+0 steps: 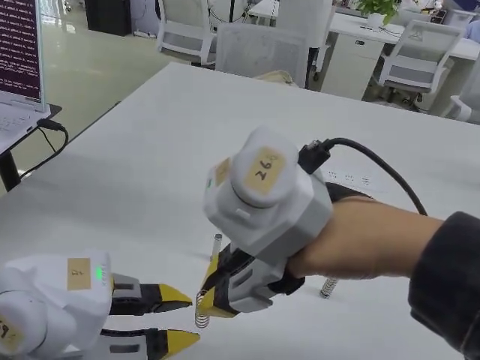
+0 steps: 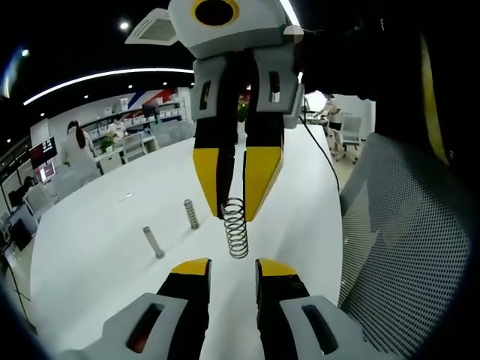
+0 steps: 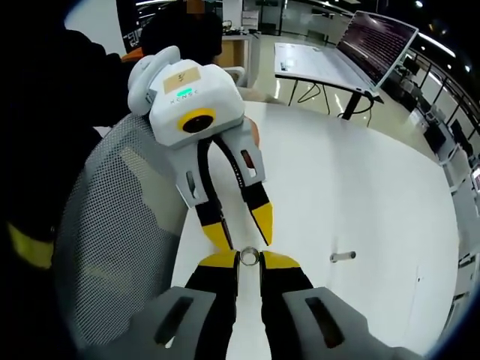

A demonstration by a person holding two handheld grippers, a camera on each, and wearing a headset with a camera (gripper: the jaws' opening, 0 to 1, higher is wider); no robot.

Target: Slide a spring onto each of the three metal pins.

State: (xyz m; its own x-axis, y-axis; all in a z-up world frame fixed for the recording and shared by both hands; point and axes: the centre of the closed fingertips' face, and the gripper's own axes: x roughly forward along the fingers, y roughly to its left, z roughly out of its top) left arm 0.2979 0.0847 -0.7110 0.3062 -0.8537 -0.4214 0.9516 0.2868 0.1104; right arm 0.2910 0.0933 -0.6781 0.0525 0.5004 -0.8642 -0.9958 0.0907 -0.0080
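In the head view the white body of the right hand-held gripper point(image 1: 208, 298) covers most of its own jaws, the top of the spring point(image 1: 201, 311) it clamps and the foot of the pin point(image 1: 217, 244) behind it. The person's hand point(image 1: 352, 244) hides the upper end of a second spring point(image 1: 328, 286) nearer the tabletop's point(image 1: 150, 150) near edge, and the left hand-held gripper point(image 1: 192, 319) is cut off by that picture's bottom-left corner. In the right gripper view the spring shows end-on as a ring, its length hidden; in the left gripper view the second spring is too small to tell whether a pin stands inside.
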